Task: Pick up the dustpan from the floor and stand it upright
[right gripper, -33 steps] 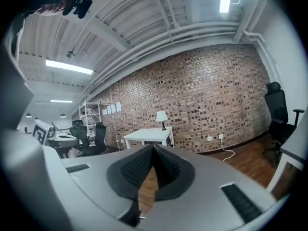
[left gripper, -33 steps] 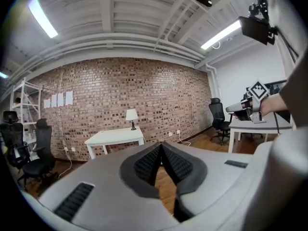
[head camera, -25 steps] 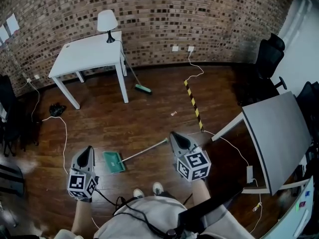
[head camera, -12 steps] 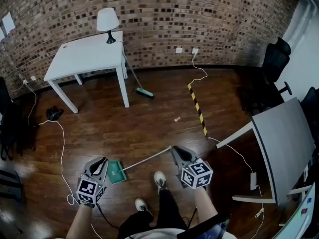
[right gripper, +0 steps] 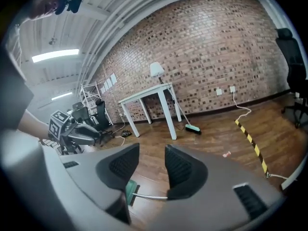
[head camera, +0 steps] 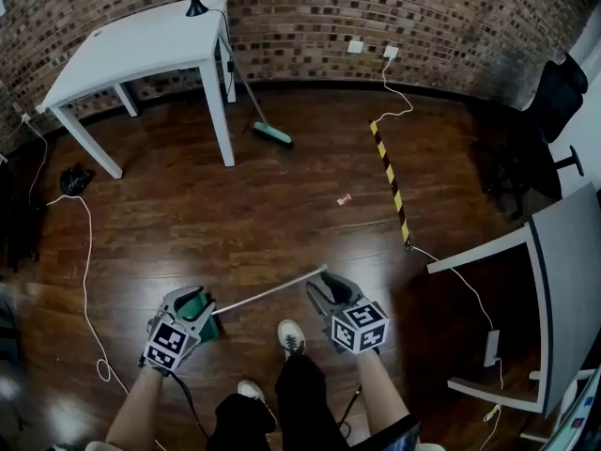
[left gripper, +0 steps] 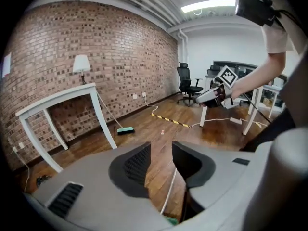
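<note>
Both left gripper (head camera: 195,301) and right gripper (head camera: 322,285), jaws just opened, empty, above brick-walled room's wooden floor (head camera: 263,214).

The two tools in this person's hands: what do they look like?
The left tool and right tool are pale grey plastic shells with dark ribbed pads. Each carries a white cube with black square markers. A black cable trails from the left one.

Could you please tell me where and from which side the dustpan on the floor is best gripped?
Probably the dustpan's thin pale handle, near its middle, coming down from above and squeezing across its width. It lies flat on the wooden floor, so only its top and sides are reachable; the green pan looks wider.
</note>
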The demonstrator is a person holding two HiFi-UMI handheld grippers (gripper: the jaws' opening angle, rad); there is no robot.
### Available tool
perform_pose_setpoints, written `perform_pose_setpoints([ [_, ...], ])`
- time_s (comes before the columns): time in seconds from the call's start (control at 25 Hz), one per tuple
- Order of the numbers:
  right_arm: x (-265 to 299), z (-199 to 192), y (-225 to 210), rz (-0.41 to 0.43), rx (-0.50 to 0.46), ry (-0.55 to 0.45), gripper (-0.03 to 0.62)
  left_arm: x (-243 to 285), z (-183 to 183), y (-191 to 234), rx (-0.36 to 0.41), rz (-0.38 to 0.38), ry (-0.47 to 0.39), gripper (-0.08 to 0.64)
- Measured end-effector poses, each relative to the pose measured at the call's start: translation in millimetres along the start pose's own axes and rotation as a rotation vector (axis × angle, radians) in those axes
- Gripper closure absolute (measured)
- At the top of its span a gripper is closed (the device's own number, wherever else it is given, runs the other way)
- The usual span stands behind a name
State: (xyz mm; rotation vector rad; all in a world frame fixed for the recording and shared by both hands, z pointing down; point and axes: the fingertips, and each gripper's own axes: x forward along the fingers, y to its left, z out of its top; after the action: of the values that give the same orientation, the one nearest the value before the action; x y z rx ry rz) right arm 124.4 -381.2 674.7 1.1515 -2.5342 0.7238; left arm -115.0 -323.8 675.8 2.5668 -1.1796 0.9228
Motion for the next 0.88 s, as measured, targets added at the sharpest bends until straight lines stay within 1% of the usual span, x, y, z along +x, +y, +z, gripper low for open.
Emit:
perform_pose_setpoints([
  [0.16, 59, -104, -43, 0.013, 0.069, 0.061, 0.408, 89, -84, -19, 0.055, -0.107, 0.056, 0.397],
  [0.24, 88, -152, -66, 0.012, 0.092, 0.098, 0.396, 134, -124, -23, 0.064, -0.151, 0.083, 0.379],
  [0.36, 122, -214, -97, 0.002, 0.103, 0.129, 0.394, 192, -180, -31, 0.073, -0.199, 0.125, 0.379],
  [0.44, 145, -250, -118, -0.006, 0.156, 0.121, 0.394, 227, -219, -33, 0.094, -0.214, 0.158, 0.351],
  [0.56, 176, -303, -142, -0.009, 0.256, 0.109, 0.394, 271, -277, -40, 0.165, -0.238, 0.224, 0.351],
  [0.6, 184, -320, -148, -0.004, 0.284, 0.11, 0.394, 284, -293, -43, 0.179, -0.248, 0.239, 0.351],
  [0.76, 213, -379, -164, 0.011, 0.391, 0.115, 0.382, 320, -350, -51, 0.213, -0.282, 0.298, 0.341],
  [0.88, 231, -408, -163, 0.036, 0.448, 0.119, 0.359, 333, -386, -62, 0.205, -0.352, 0.338, 0.341],
])
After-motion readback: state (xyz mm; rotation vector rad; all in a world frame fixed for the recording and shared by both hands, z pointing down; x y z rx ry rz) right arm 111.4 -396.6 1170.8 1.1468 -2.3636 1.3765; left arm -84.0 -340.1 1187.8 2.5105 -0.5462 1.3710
